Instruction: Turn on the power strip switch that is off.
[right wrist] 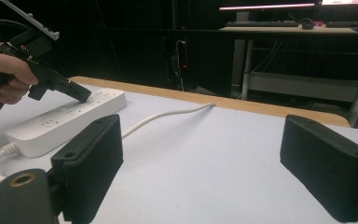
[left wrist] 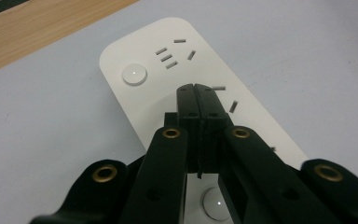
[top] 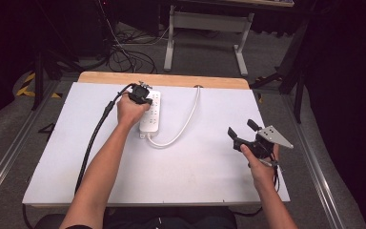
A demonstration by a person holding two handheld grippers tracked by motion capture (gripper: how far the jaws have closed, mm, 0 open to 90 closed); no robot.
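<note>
Working left to right across the white table (top: 195, 167), we are noting:

Left gripper (left wrist: 196, 88): we are holding its jaws pressed together, pinching nothing, tip poised on or just over the strip's top face between the slots and short of the round button (left wrist: 134, 74).

Power strip (top: 153, 114): it is lying flat near the table's far edge, under our left hand (top: 129, 112), long axis running away from us.

Handling: we are judging it rigid, smooth and rather light, so likely to slide if pushed sideways; we are favouring a downward press on the button, or a grasp across the narrow body.

Cord (top: 187, 119): it is curving away from the strip's near end toward the far edge; probably springy.

Right gripper (top: 242, 131): we are holding it spread wide, well apart from the strip, above bare table.
</note>
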